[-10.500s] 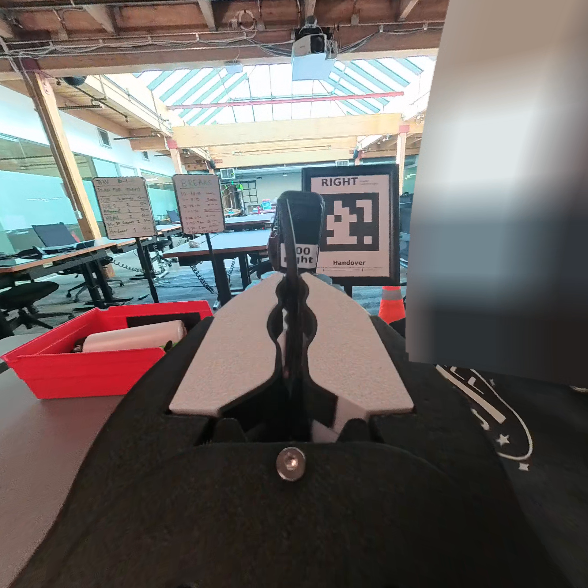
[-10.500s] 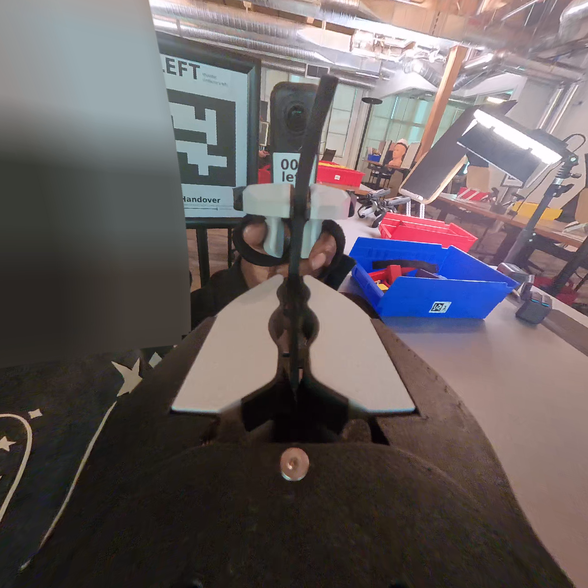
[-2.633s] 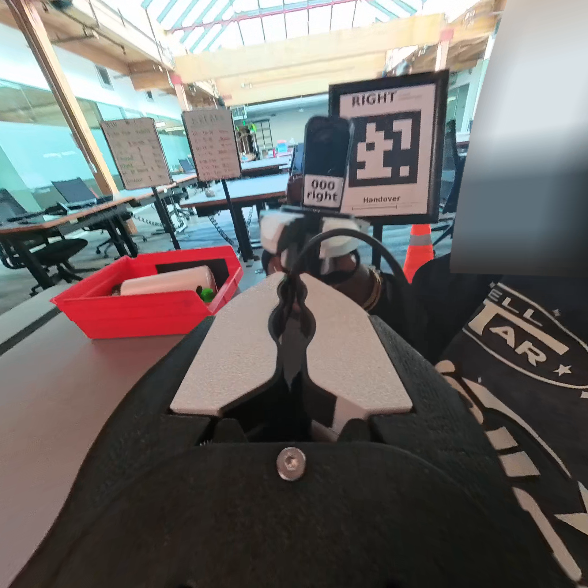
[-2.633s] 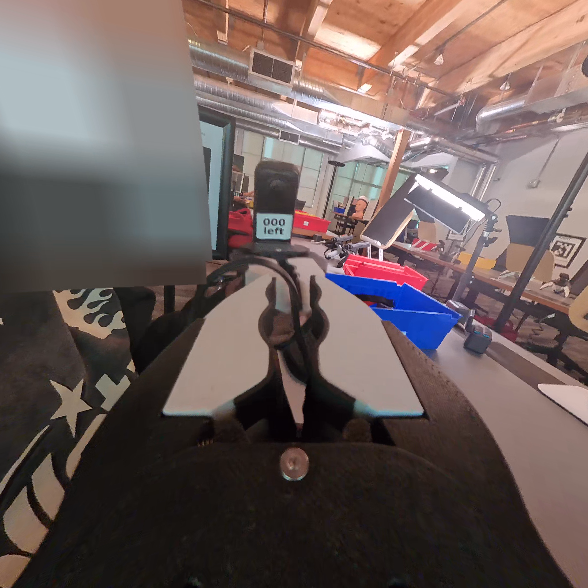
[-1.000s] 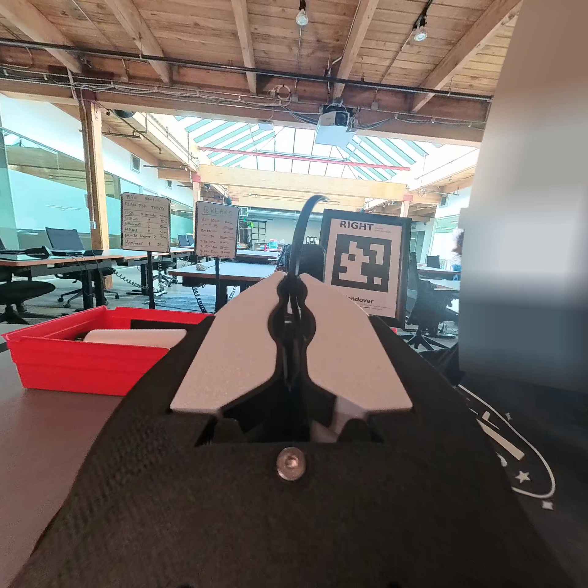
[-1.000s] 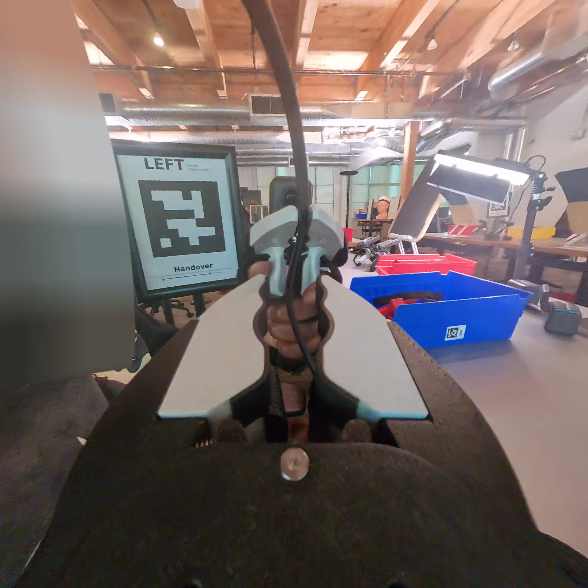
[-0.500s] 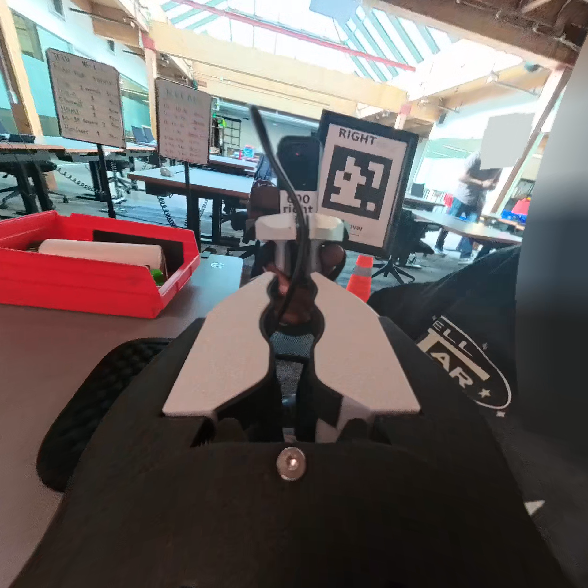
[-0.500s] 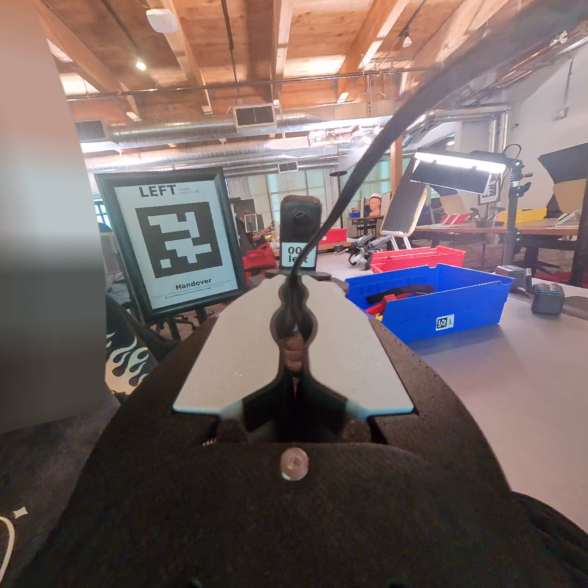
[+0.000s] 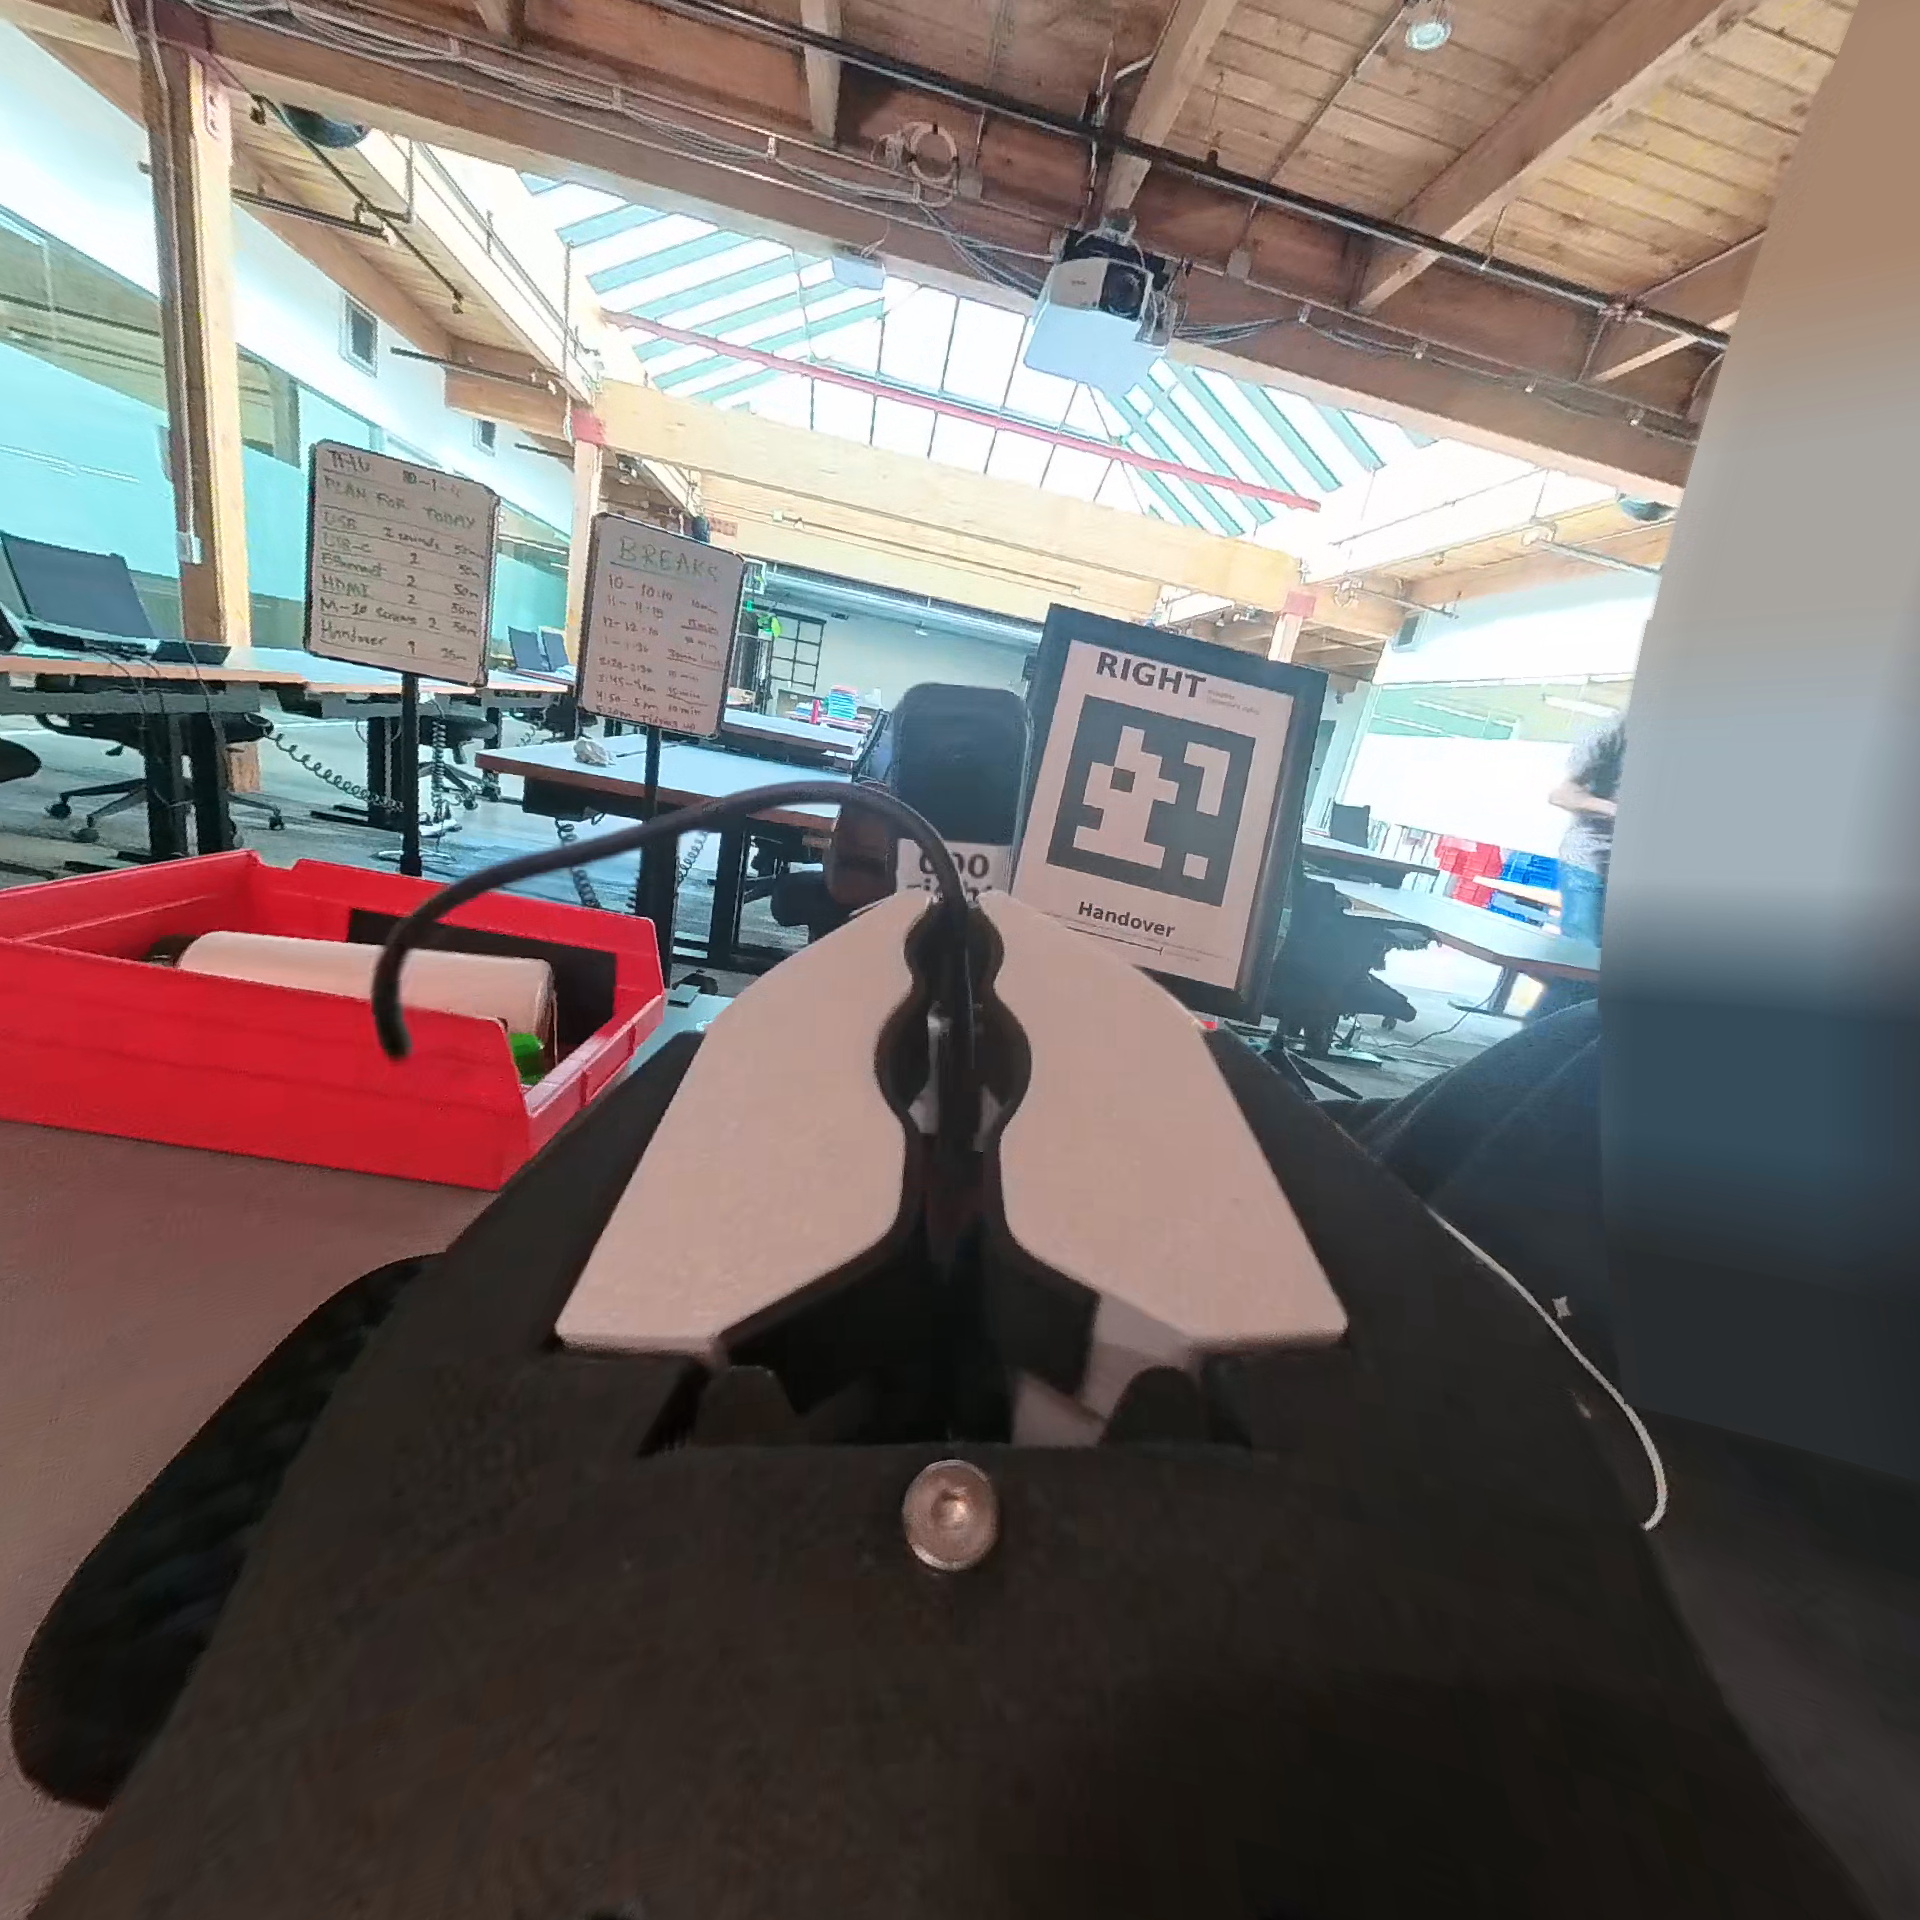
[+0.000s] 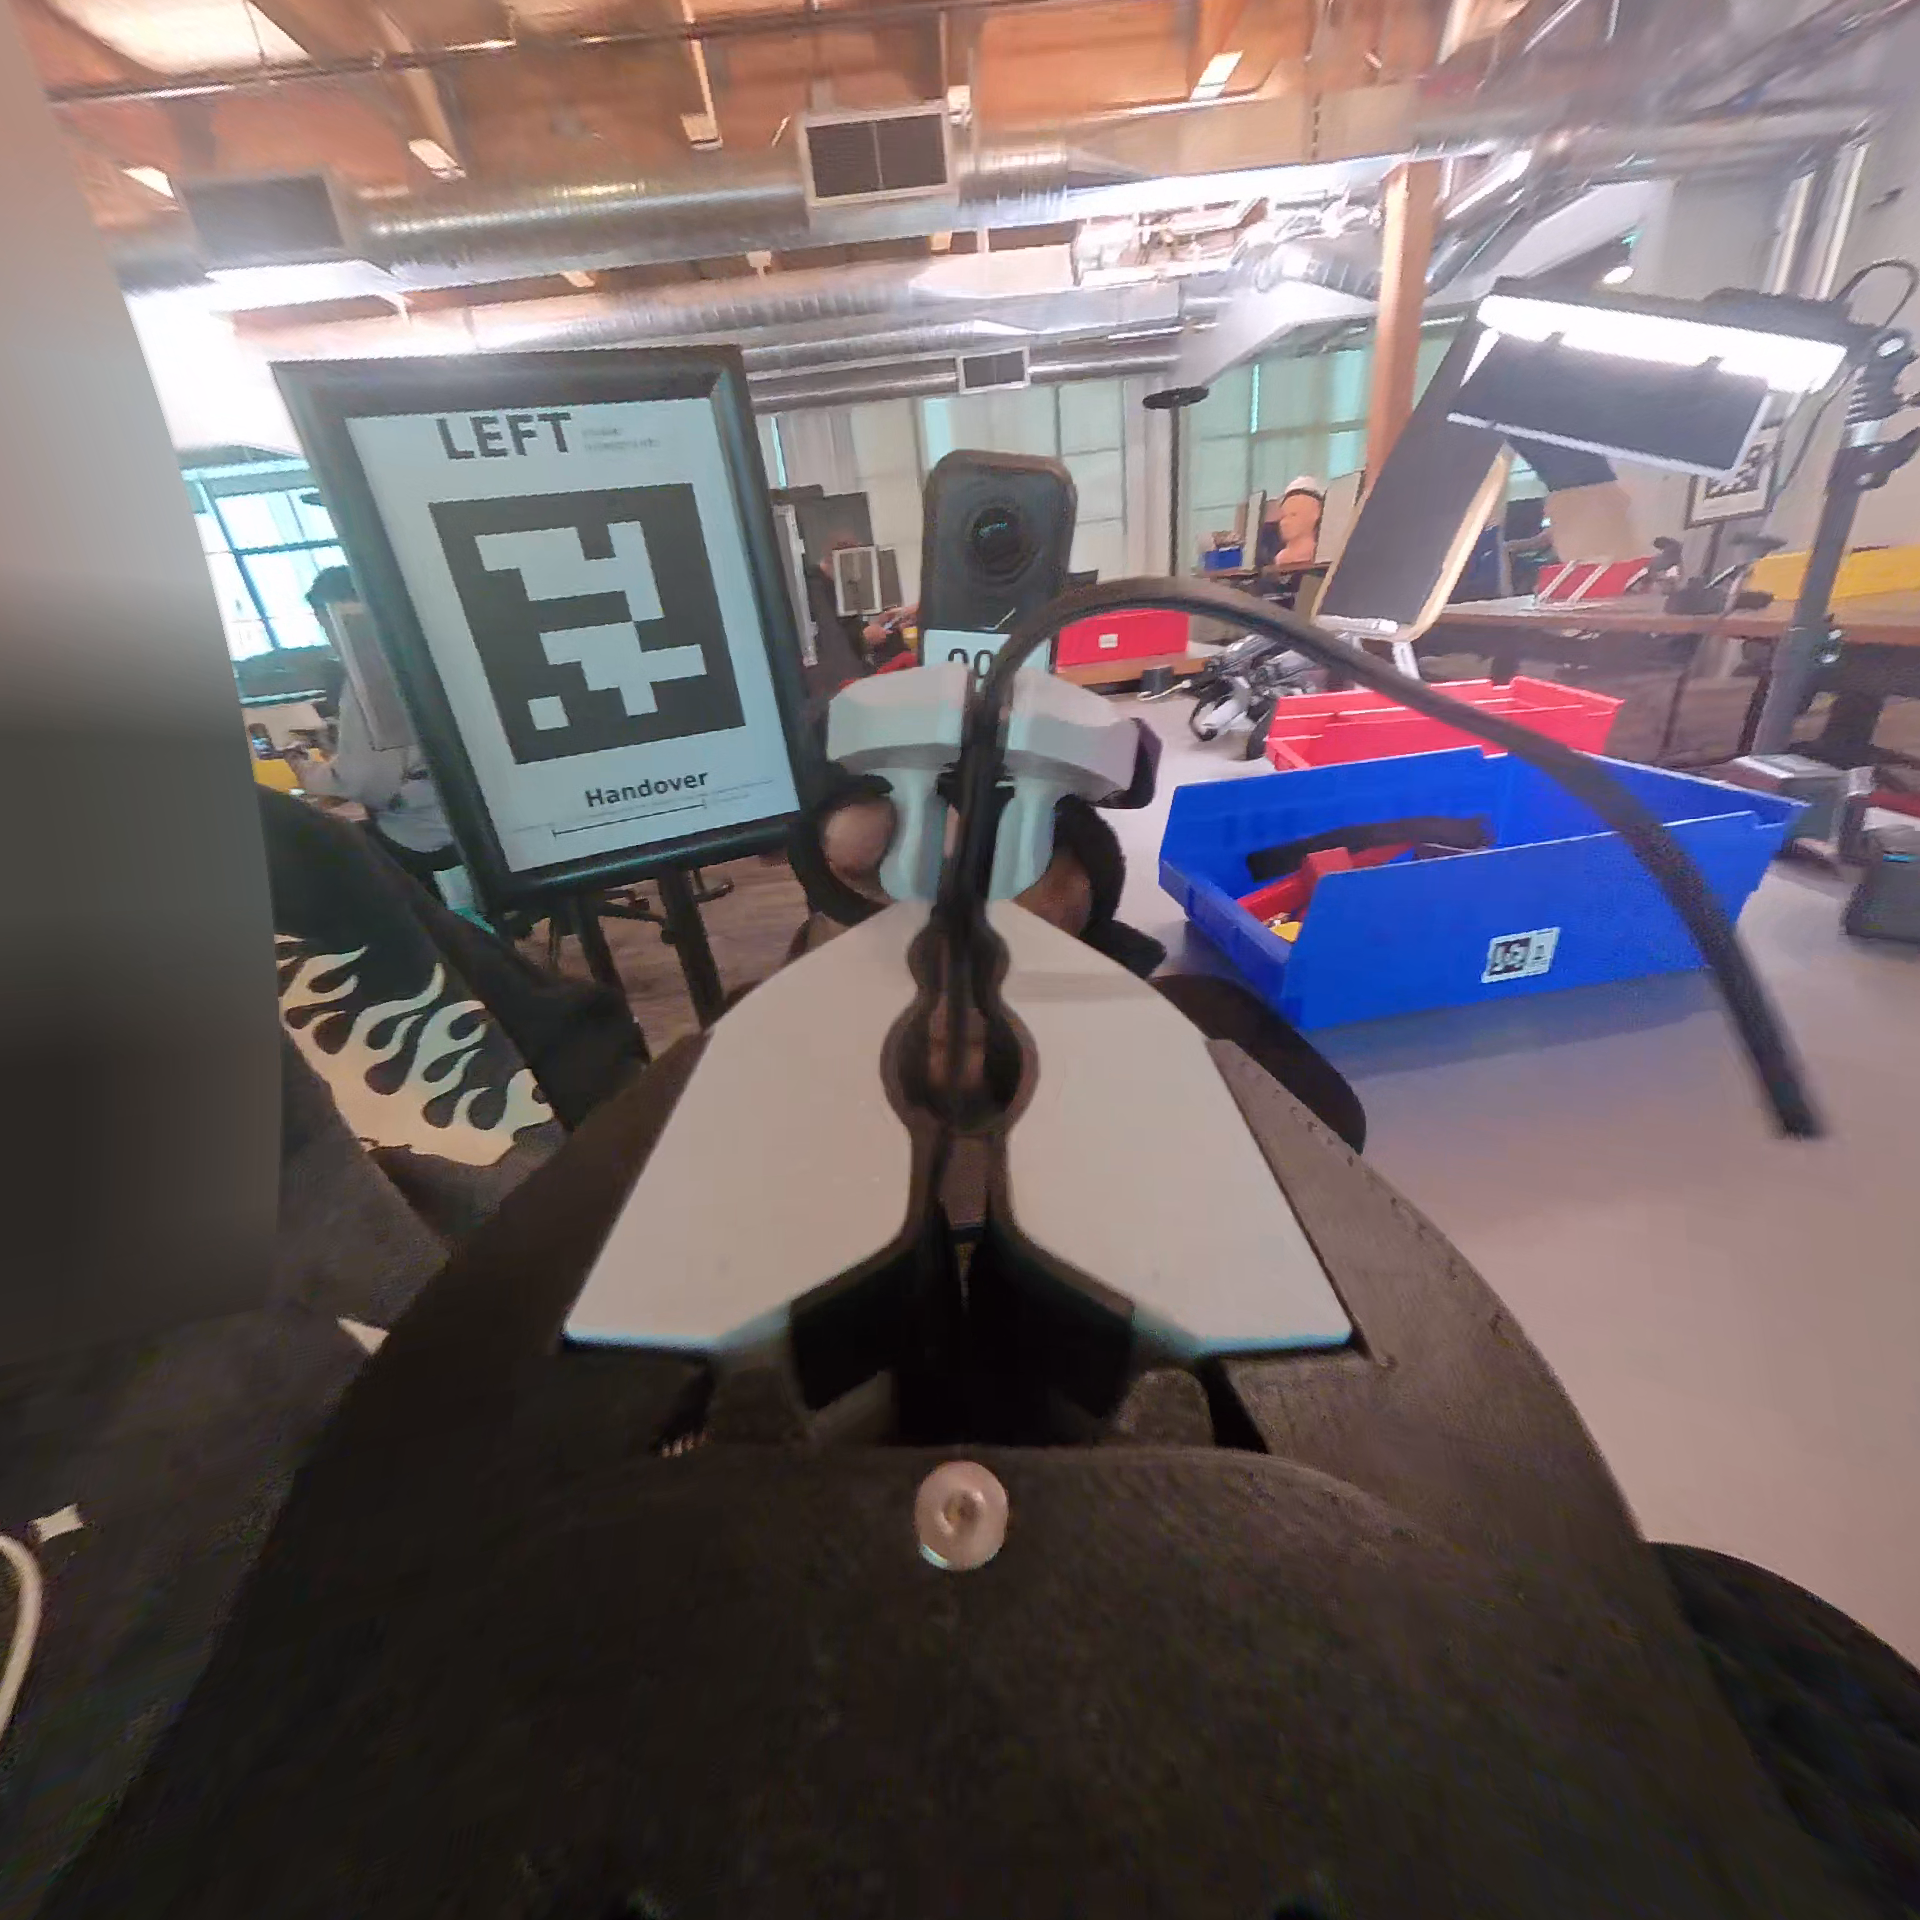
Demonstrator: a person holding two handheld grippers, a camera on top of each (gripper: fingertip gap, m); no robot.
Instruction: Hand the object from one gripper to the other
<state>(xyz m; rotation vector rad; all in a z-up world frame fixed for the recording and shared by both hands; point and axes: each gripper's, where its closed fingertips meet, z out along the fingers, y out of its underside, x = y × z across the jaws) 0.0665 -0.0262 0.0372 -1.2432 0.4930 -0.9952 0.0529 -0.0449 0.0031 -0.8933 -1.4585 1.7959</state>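
Note:
The object is a thin black cable (image 9: 623,842). In the left wrist view my left gripper (image 9: 953,904) is shut on it. The cable leaves the fingertips, arcs up and left, and its free end hangs over the red bin. My right gripper is mostly hidden behind my left fingers there. In the right wrist view my right gripper (image 10: 958,914) is shut on the same cable (image 10: 1455,717). From there it rises through the facing left gripper (image 10: 971,790) and arcs right and down over the blue bin. The two grippers face each other tip to tip, close together.
A red bin (image 9: 260,1081) holding a white roll sits on the grey table (image 9: 156,1299) to the left. A blue bin (image 10: 1403,935) of parts sits on the table on the right. Framed marker signs (image 9: 1153,821) (image 10: 582,623) stand behind each gripper. A person's dark clothing (image 10: 416,1039) is close by. The grippers are tip to tip, or close to it.
My right gripper, open around the cable a second ago, has shut on it. My left jaws were wider half a second ago and have narrowed again. The cable's free end swung from upright to a sideways arc.

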